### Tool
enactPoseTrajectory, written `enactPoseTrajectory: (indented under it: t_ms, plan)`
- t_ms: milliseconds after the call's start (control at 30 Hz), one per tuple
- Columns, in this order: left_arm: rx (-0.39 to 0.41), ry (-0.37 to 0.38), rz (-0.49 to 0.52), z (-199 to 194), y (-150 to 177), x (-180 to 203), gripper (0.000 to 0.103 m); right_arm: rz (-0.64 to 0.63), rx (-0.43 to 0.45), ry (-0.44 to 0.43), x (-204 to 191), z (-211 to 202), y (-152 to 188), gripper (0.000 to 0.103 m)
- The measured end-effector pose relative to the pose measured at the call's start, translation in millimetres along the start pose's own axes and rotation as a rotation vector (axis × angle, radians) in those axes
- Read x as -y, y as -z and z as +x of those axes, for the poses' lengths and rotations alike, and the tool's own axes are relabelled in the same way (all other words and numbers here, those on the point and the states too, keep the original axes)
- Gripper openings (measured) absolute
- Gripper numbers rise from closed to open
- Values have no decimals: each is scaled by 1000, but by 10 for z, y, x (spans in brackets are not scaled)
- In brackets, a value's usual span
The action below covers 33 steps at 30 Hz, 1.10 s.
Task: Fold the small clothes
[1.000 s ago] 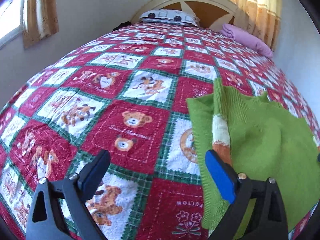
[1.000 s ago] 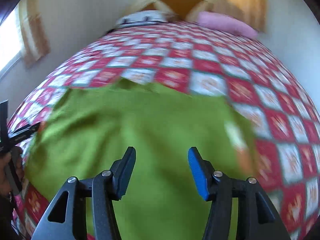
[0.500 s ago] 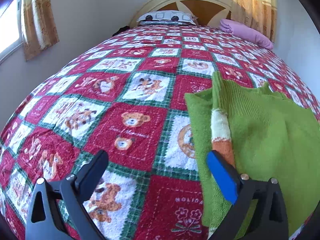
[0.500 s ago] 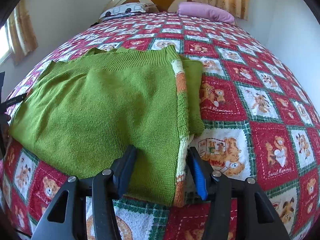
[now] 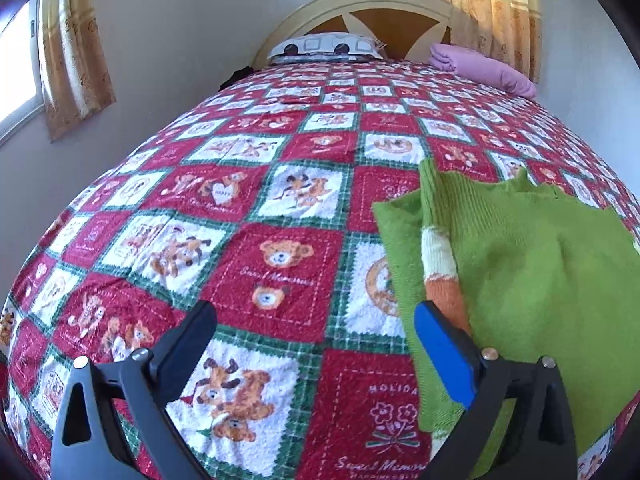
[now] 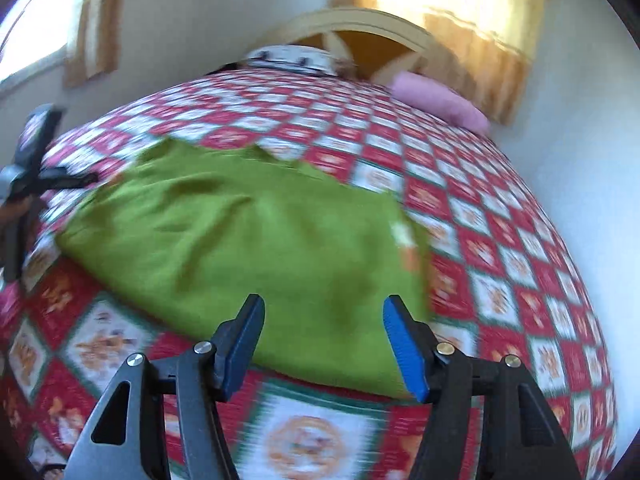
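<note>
A: Left gripper has its jaws spread wide with nothing between them, hovering above the quilt; its blue finger sits right over the near left edge of the green sweater.

B: And the right gripper?

A: Also parted, holding nothing, poised above the near edge of the sweater (that view is blurred, so detail is poor).

B: Where does the sweater lie?

A: Flat on the quilt, toward its near side. A sleeve with white and orange bands is folded in along the sweater's left edge.

B: Anything beyond the sweater?

A: Far past it, a patterned pillow and a folded pink cloth lie by the headboard
</note>
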<state>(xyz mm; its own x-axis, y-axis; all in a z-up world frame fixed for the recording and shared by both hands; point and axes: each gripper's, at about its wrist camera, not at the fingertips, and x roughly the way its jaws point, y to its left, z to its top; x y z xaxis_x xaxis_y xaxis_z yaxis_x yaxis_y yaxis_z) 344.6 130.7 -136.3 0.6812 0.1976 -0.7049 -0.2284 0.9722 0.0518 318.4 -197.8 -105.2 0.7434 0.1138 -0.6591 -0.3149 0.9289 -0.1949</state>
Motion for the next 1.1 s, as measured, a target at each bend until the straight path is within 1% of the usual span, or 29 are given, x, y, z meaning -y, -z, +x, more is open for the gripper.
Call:
enactPoseTrajectory:
  t_ms: [67,167,267,400,500,667,833,967,1100]
  plan:
    - [3,10,6,-10,-16,28,102,-61,2,-27,-294,57,-49,67]
    - [16,19,17,-43,-56,65,102,-173,14,-91,-827,166,-93,67]
    - [30,37,22,-81,-119,102,102,-280,43,-104,-1275,245,-136,67]
    - [42,55,38,-86,-192,172,102,-382,73,-119,-1710,323,-185,67]
    - [40,61,54,-47,-237,236,102,-442,90,-114,-1977,382,-199,67]
    - [34,71,89,54,-290,353,102,-488,97,-98,-2222,500,-224,67]
    - [-1,83,106,216,-286,435,102,-523,109,-80,-2371,604,-238,67]
    - [-47,122,80,348,-241,420,102,-534,136,-56,-2462,648,-254,67]
    - [-68,159,52,381,-225,362,102,-532,157,-42,-2493,677,-258,67]
